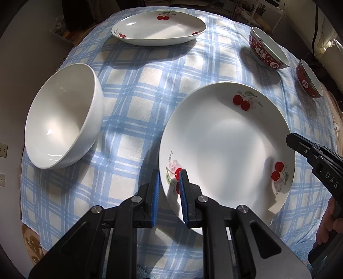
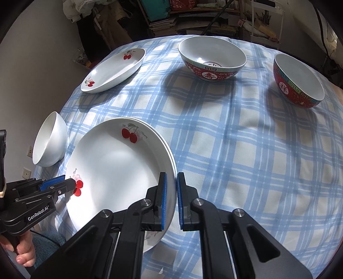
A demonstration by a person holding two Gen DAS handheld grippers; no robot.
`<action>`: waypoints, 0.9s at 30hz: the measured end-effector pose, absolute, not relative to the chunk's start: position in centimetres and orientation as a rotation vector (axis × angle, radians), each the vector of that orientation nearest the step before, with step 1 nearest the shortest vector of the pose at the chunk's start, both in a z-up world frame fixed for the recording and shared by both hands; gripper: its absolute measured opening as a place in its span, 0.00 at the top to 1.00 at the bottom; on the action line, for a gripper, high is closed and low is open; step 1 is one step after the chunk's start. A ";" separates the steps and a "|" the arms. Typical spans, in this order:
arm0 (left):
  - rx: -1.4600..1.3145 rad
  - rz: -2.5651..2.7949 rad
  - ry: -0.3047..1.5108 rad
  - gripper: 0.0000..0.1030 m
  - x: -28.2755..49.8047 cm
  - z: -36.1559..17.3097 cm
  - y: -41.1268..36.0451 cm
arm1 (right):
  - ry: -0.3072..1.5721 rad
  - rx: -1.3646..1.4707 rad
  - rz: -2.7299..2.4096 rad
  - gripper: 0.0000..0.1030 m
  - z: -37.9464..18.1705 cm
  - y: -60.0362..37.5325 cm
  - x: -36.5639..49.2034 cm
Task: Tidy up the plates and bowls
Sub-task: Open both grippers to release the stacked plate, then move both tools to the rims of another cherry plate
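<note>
A white cherry-print plate [image 1: 227, 146] lies on top of a second matching plate, whose rim [image 2: 171, 154] shows just under it in the right wrist view. My left gripper [image 1: 169, 175] is shut on the top plate's left rim, beside a cherry print. My right gripper [image 2: 172, 175] is shut on the opposite rim, one pad inside the plate and one outside. Each gripper also shows in the other view: the left gripper [image 2: 64, 182] and the right gripper [image 1: 300, 146]. A third cherry plate [image 1: 158, 28] sits at the far side.
A plain white bowl [image 1: 62, 115] stands close to the left of the stack. Two red patterned bowls [image 2: 212, 58] [image 2: 298, 81] stand at the far right. The blue plaid cloth [image 2: 235, 150] covers the table. A grey wall is on the left and cluttered shelves [image 2: 193, 19] are behind.
</note>
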State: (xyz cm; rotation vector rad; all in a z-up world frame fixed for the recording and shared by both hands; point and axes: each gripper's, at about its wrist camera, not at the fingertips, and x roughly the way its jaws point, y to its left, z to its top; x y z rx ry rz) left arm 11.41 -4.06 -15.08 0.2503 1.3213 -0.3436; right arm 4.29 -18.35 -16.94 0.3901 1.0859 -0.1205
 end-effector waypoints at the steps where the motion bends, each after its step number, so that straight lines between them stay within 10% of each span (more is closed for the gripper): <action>1: 0.250 -0.339 1.325 0.83 11.4 -15.2 -4.0 | 1.087 0.390 -0.121 0.90 -16.9 -18.3 4.3; 19: 0.278 -0.313 1.240 0.74 11.1 -12.9 -3.2 | 1.093 0.401 -0.157 0.88 -16.7 -18.8 4.2; 27: 0.304 -0.259 1.128 0.46 11.2 -9.8 -2.5 | 1.080 0.371 -0.173 0.47 -15.5 -18.8 4.3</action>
